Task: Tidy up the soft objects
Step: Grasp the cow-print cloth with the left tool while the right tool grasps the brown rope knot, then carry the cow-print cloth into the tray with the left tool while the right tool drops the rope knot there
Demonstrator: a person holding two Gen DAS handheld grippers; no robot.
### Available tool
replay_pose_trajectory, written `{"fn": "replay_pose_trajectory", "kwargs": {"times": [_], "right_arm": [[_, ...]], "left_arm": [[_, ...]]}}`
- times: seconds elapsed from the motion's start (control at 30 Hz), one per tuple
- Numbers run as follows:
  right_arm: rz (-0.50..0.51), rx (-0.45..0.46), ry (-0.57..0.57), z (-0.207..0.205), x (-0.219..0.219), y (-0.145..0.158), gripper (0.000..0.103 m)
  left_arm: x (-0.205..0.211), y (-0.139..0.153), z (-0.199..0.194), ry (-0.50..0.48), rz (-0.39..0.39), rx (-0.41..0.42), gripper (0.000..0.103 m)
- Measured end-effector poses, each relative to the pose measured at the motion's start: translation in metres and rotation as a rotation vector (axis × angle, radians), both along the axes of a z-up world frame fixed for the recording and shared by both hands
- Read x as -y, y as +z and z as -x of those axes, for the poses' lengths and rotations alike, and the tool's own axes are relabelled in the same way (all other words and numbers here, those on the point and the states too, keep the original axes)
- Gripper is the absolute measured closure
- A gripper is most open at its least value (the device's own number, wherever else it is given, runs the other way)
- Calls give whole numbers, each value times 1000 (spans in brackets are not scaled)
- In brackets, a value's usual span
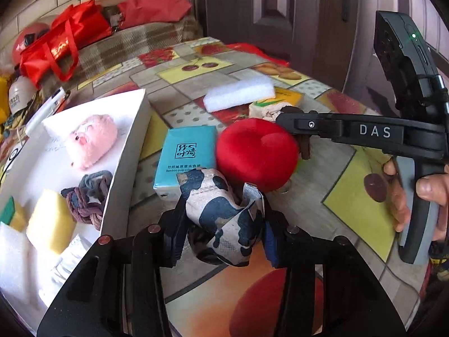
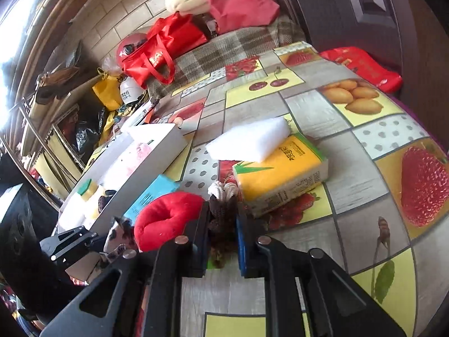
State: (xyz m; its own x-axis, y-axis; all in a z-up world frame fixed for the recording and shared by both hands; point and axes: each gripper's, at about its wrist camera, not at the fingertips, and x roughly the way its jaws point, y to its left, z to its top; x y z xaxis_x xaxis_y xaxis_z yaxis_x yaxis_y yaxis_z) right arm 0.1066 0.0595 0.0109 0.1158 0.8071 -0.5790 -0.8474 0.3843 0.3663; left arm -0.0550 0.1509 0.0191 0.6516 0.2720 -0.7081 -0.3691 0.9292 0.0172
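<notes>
The left gripper (image 1: 221,219) has its fingers clamped on a cow-patterned tissue pack (image 1: 221,216), just above the fruit-print surface (image 1: 350,205) beside the white tray (image 1: 126,146). The right gripper (image 2: 223,224) pinches a brown-and-cream braided piece (image 2: 223,205), between the red cushion (image 2: 165,216) and the yellow tissue pack (image 2: 283,174).

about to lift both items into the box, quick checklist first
1. Left gripper shut on the cow-print pouch: ok.
2. Right gripper shut on the brown knitted item: ok.
3. Red plush cushion clear of the right gripper's fingers: not ok, it touches one.
4. Free floor in the white box beside the pink plush: ok.
5. White foam block stable on the yellow tissue pack: ok.
6. Pouch free of the blue tissue pack: cannot tell.
</notes>
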Motion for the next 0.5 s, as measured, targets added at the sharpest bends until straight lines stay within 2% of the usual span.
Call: {"fn": "replay_pose_trajectory", "kwargs": {"times": [0.13, 0.27, 0.33, 0.5], "right_arm": [[-120, 66, -58, 7, 25, 15, 89], [-259, 200, -121, 28, 53, 34, 89], [-290, 242, -147, 36, 59, 40, 89], [-326, 279, -167, 51, 63, 46, 88]], "left_arm": [[7, 13, 15, 3, -41, 93, 63], [18, 29, 41, 18, -102, 241, 63], [21, 37, 57, 41, -132, 320, 63], [19, 43, 69, 83, -152, 379, 63]]}}
